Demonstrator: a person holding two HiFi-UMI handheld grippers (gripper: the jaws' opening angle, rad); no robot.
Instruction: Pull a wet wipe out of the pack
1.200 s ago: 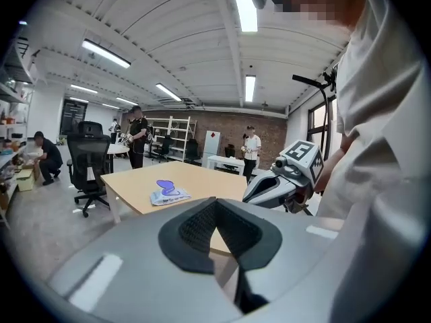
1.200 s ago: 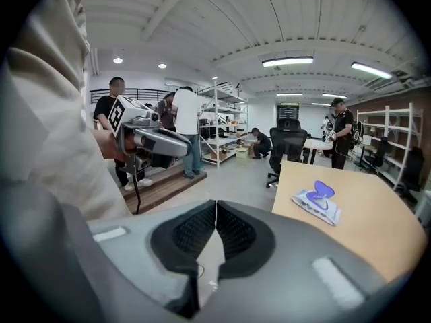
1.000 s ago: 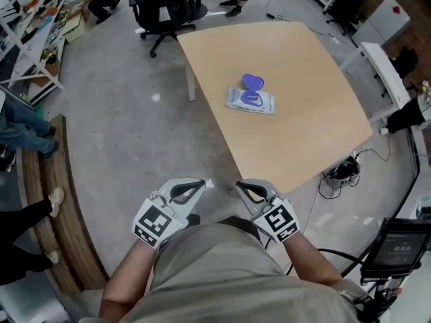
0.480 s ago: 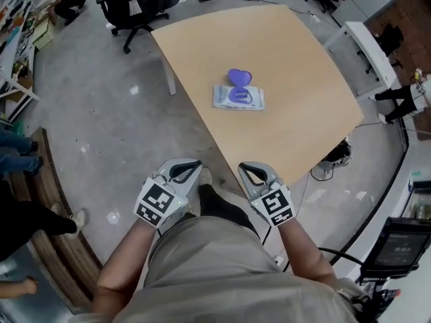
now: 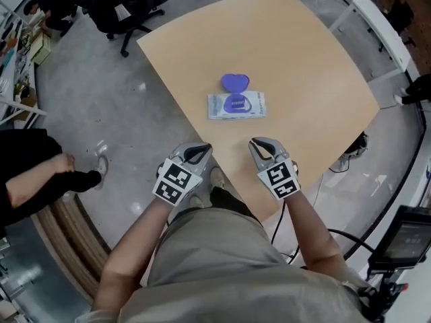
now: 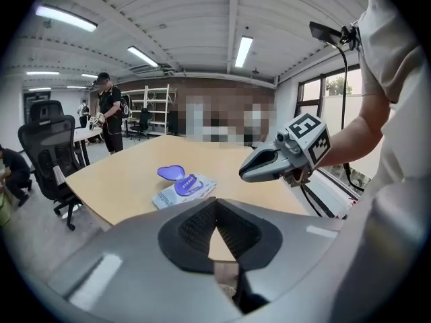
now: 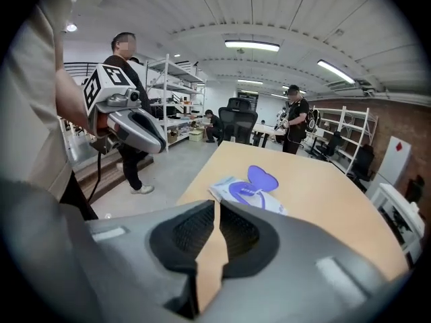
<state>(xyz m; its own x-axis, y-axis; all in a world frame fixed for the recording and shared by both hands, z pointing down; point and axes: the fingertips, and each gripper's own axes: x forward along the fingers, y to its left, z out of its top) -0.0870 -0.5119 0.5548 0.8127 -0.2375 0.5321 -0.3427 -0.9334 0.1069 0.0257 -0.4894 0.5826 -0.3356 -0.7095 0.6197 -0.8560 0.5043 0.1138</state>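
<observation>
Hovering by the table's [image 5: 303, 59] near edge, left tongs [image 5: 196, 153] and right tongs [image 5: 262, 145] are pressing together, empty; wipe pack [image 5: 236, 105] is lying mid-table.

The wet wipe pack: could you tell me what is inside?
The wet wipe pack has its purple lid flipped open. The wrapper covers the wipes; whether one pokes out is too small to tell.

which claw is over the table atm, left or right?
The right claw: it sits above the table's near edge, short of the wipes pack. The left claw hangs past the edge, over the floor.
</observation>
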